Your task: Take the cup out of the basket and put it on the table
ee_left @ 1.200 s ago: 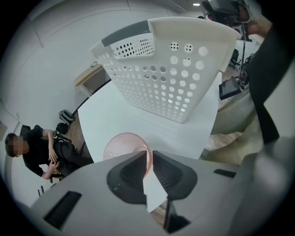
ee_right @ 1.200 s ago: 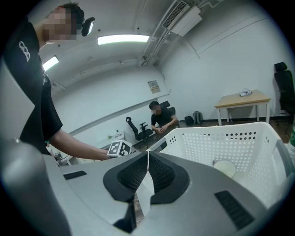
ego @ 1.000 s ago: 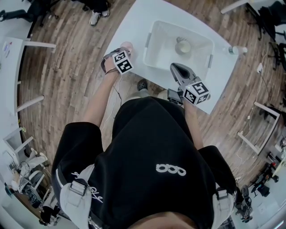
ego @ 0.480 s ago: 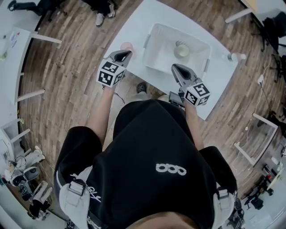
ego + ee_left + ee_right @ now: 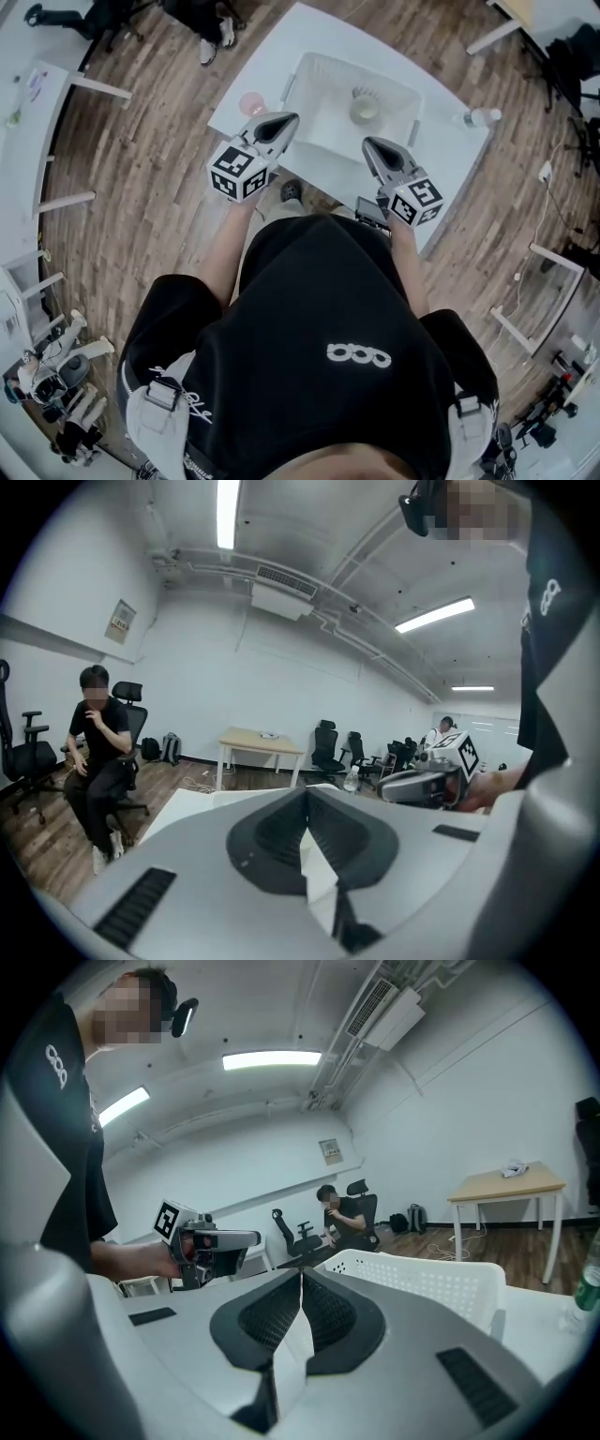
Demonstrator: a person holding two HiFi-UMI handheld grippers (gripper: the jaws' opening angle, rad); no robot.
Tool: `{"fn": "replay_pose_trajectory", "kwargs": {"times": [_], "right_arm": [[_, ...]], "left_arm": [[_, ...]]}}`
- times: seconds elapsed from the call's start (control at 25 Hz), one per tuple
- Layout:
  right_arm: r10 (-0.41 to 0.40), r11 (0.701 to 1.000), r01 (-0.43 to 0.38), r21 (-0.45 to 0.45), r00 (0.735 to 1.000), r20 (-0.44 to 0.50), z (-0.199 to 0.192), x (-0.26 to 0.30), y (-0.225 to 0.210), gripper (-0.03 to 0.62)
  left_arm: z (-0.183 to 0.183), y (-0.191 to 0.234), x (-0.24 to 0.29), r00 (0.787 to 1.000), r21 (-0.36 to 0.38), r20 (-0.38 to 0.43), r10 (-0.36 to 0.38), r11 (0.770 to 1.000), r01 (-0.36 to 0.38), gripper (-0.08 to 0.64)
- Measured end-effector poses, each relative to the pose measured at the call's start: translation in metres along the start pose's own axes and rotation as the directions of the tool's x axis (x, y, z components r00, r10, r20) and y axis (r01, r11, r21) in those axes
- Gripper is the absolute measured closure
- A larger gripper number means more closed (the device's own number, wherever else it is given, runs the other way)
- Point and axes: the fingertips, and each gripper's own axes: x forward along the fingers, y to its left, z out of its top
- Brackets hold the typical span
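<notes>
A person in a black T-shirt stands at the near edge of a white rectangular table point(image 5: 441, 178) set on a wood-plank floor point(image 5: 150, 169), a hand-held gripper in each hand. The pale round cup point(image 5: 364, 107) sits inside the white perforated plastic basket point(image 5: 319, 89), toward its far side, untouched by either tool. In the head view, the left gripper point(image 5: 286, 119) points at the basket's near left corner, while the right gripper point(image 5: 370, 142) aims at the basket's near wall from over the table's front edge. The two are well apart. The left gripper point(image 5: 307, 791) has its dark jaws pressed together with nothing between them, as its own view shows, and the right gripper point(image 5: 301, 1275) is likewise closed and empty. A small pink cup point(image 5: 251, 103) stands on the table just left of the basket, and a clear plastic bottle point(image 5: 476, 117) lies near the table's right corner. From the right gripper view the basket point(image 5: 422, 1279) rises just ahead and to the right of the jaws, with the left gripper point(image 5: 246, 1238) visible off to the left. Behind, a seated person in black point(image 5: 98, 752) occupies an office chair near a light wooden desk point(image 5: 261, 742).
</notes>
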Motion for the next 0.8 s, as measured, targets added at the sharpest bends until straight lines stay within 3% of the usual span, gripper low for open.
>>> {"fn": "replay_pose_trajectory", "kwargs": {"times": [0.44,0.8], "right_arm": [[-0.074,0.997,0.073,0.035,0.997,0.024,-0.009,-0.056,-0.024,0.566],[-0.114,0.992,0.112,0.054,0.993,0.029,-0.016,-0.083,-0.039,0.566]], "left_arm": [[0.010,-0.055,0.039,0.995,0.019,0.023,-0.092,0.996,0.092,0.552],[0.003,-0.068,0.050,0.996,0.023,0.004,-0.094,0.995,0.094,0.552]]}}
